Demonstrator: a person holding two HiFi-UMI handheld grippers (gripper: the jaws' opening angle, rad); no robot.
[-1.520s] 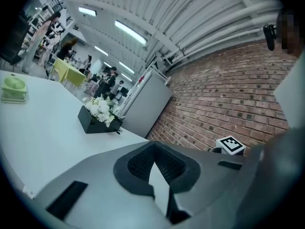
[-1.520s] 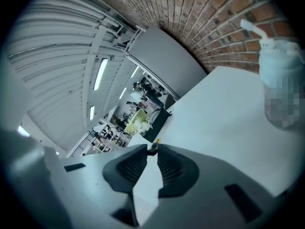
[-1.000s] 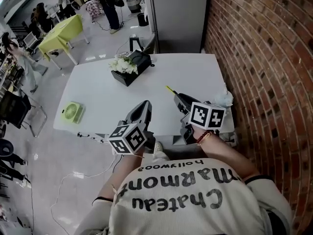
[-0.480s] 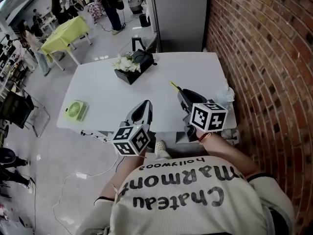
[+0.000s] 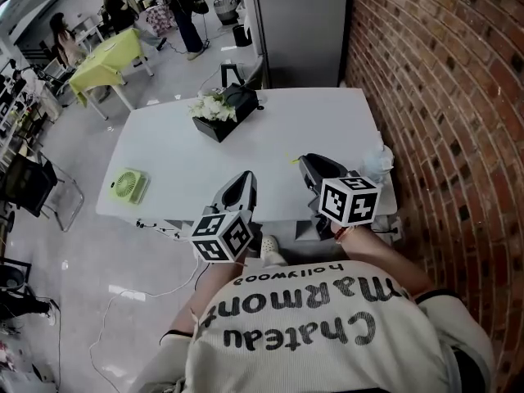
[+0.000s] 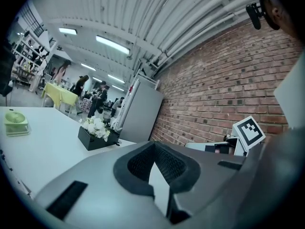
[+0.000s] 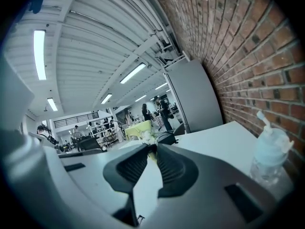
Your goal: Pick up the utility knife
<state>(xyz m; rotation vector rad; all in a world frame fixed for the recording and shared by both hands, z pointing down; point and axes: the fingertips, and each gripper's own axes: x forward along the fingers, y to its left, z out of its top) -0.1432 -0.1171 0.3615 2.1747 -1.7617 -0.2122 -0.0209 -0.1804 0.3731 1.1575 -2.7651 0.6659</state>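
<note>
Head view: the right hand-held gripper is over the bench's 5 o'clock corner, clamped on the knife. Only its yellow tip pokes out toward 11. The left hand-held gripper is at the 6 o'clock edge, closed and empty.

Left gripper view: jaws meet at the tips, flowers at 10.

Right gripper view: yellow sliver pinched between the jaws, bottle at 3.

White tbl — flower box, fan, bottle.
</note>
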